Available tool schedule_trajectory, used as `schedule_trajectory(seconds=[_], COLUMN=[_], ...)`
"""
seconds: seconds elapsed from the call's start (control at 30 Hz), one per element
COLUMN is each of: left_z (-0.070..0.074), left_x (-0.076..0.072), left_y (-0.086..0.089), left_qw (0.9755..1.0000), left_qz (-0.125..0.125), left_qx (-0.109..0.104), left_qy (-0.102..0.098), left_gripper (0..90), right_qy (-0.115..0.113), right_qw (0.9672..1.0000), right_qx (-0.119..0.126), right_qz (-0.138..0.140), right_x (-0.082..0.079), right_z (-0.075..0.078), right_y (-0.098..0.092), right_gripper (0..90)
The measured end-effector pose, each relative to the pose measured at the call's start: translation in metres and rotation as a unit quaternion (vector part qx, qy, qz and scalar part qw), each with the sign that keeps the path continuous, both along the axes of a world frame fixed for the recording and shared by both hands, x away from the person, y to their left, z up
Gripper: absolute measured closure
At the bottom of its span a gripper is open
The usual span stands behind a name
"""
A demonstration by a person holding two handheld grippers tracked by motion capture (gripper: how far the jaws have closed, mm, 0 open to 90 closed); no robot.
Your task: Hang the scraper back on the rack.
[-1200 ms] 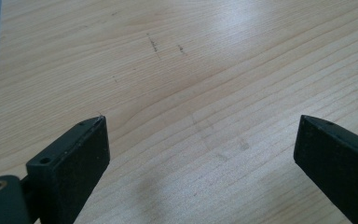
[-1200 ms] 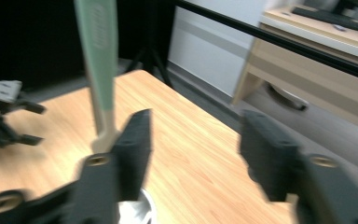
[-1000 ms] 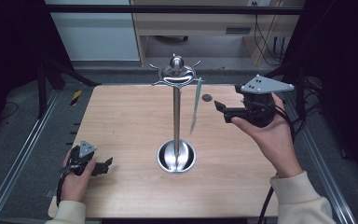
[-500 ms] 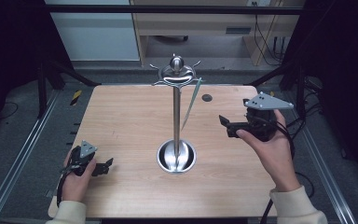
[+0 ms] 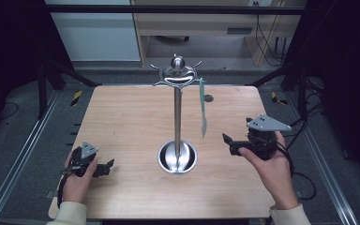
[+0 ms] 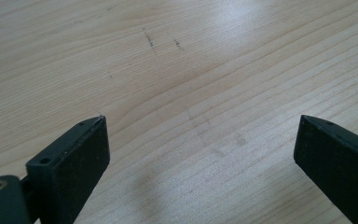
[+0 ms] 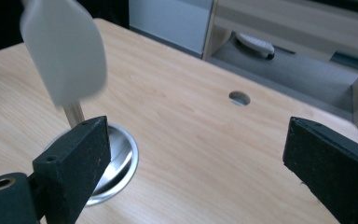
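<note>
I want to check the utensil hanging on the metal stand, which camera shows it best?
The high view: the whole utensil shows there, hanging from a hook at the top of the stand. The right gripper view catches just its pale, blurred lower end, close up. The left gripper view looks at table wood.

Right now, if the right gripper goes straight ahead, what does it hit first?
Likely the hanging spatula, its blurred blade just ahead of the right gripper, then the stand's pole. Depth is unclear.
</note>
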State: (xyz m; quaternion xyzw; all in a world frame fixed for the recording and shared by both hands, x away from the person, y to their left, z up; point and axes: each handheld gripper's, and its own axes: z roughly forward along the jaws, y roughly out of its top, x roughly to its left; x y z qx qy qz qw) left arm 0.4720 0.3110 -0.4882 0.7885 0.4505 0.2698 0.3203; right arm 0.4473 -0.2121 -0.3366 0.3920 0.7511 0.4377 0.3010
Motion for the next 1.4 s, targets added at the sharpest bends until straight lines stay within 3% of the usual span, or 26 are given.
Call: schedule_trajectory(seconds=[0.37,0.8,0.93,1.13,1.3,1.4], left_z=[-0.001,-0.001,-0.001,-0.001,0.0,0.0], left_x=[0.0,0.001,0.001,0.002,0.002,0.003], left_y=[-0.001,-0.002,-0.002,-0.002,-0.002,-0.003], left_qw=[1.0,1.0,1.0,1.0,1.0,1.0], left_qz=[0.0,-0.005,-0.005,-0.007,-0.007,-0.008], left_qx=[-0.003,0.0,-0.001,-0.003,-0.006,-0.005], left_qy=[-0.001,0.002,0.001,0.0,-0.001,-0.001], left_gripper=[3.3,3.3,3.3,3.3,3.3,3.3], right_qy=[0.043,0.096,0.101,0.102,0.089,0.096], right_qw=[0.9988,0.9942,0.9935,0.9929,0.9942,0.9931], right_qx=[0.003,0.024,0.036,0.032,0.024,0.029], right_qz=[-0.024,-0.04,-0.039,-0.053,-0.057,-0.06], right_x=[0.006,0.021,0.024,0.028,0.027,0.025], right_z=[-0.049,-0.099,-0.106,-0.124,-0.138,-0.143], right_y=[-0.012,-0.034,-0.039,-0.043,-0.05,-0.054], right_gripper=[9.0,6.6,6.7,10.1,10.9,10.9])
